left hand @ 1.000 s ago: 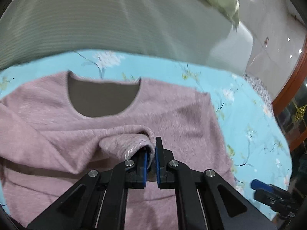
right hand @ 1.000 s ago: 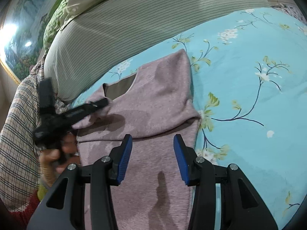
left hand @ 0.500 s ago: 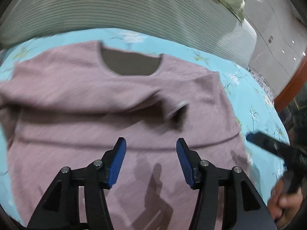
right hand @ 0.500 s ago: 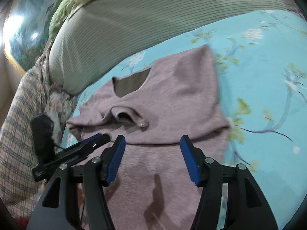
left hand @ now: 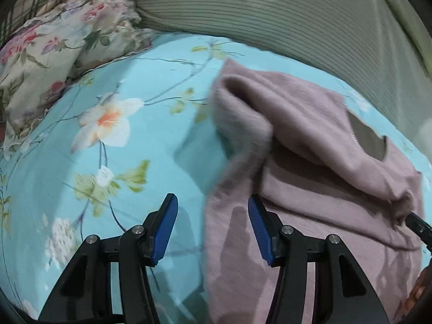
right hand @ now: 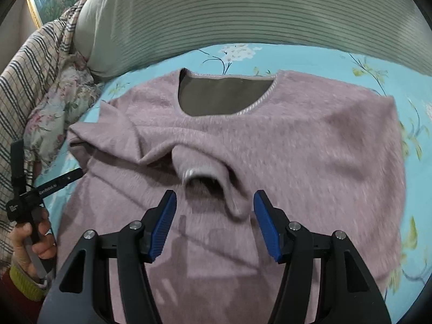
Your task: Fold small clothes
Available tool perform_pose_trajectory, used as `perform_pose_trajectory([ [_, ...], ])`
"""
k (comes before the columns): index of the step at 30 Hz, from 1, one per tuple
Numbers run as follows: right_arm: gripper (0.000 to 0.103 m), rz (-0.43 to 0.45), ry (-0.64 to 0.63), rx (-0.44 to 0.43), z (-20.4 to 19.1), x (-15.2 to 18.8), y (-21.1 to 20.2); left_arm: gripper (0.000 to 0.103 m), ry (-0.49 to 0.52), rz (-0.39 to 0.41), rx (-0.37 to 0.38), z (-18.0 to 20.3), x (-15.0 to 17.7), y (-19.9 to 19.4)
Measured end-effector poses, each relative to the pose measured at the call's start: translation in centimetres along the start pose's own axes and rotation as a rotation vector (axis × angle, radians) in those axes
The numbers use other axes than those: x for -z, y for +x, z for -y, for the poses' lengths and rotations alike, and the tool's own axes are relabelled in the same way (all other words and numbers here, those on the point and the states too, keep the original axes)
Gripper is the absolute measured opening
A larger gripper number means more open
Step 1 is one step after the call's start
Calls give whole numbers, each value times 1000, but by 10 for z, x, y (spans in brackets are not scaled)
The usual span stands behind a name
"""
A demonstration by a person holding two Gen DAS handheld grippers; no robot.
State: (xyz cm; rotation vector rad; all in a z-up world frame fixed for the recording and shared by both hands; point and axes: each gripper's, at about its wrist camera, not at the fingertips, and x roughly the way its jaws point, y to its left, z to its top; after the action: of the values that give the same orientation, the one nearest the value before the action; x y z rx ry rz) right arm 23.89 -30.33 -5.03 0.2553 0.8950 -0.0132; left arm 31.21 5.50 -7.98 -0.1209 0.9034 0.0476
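A fuzzy mauve sweater (right hand: 310,145) lies flat on the turquoise floral bedsheet (right hand: 415,89), neckline toward the far side. One sleeve is folded across its chest, the cuff (right hand: 201,174) lying in the middle. My right gripper (right hand: 214,220) is open and empty, hovering just short of that cuff. My left gripper (left hand: 212,226) is open and empty at the sweater's (left hand: 310,162) left edge, where the shoulder fold (left hand: 243,113) bulges up. Its tip also shows in the right wrist view (right hand: 67,175), held by a hand.
A striped grey-green bolster (right hand: 243,13) runs along the far side of the bed. A floral pillow (left hand: 48,46) and a plaid blanket (right hand: 29,62) lie at the left. Bare sheet (left hand: 94,148) stretches left of the sweater.
My left gripper let go of the sleeve cuff, opened, and swung left to the sweater's edge. My right gripper moved left over the sweater toward the dropped cuff.
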Motion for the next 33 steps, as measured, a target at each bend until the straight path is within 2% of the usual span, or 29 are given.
perform_pose_trajectory([
  [1, 49, 4, -5, 4, -1, -3, 3, 55, 2, 0, -28, -1, -3, 6],
  [2, 18, 3, -5, -3, -1, -5, 4, 54, 0, -2, -44, -2, -5, 10],
  [3, 6, 4, 0, -7, 0, -7, 3, 54, -5, -5, -48, -3, -8, 16],
  [8, 6, 70, 18, -30, 16, -13, -34, 55, -22, -1, -56, -8, -16, 28],
  [12, 6, 143, 115, -18, 57, -18, -78, 55, -24, 2, -58, -10, -16, 28],
  [14, 6, 151, 160, 35, 82, -17, -92, 55, -19, 3, -64, -10, -16, 27],
  [17, 6, 101, 198, 82, 105, -11, -87, 55, -2, 6, -78, -5, -14, 26],
  [20, 6, 73, 263, 180, 125, 2, -82, 56, -2, 10, -87, -4, -12, 26],
  [23, 6, 83, 329, 164, 137, 12, -88, 56, -13, 14, -77, -7, -10, 25],
  [27, 8, 96, 299, 79, 114, 18, -91, 56, -3, 24, -93, -3, -7, 25],
  [28, 10, 99, 280, 71, 107, 18, -89, 56, -1, 26, -96, -3, -7, 25],
  [30, 24, 85, 269, 42, 95, 17, -82, 56, -1, 28, -98, -3, -6, 25],
  [31, 40, 77, 250, 23, 89, 14, -77, 56, -1, 27, -97, -3, -6, 25],
  [32, 47, 85, 227, 31, 83, 12, -74, 56, -3, 25, -95, -3, -6, 25],
  [33, 47, 90, 209, 51, 80, 10, -73, 56, -4, 19, -92, -3, -6, 25],
])
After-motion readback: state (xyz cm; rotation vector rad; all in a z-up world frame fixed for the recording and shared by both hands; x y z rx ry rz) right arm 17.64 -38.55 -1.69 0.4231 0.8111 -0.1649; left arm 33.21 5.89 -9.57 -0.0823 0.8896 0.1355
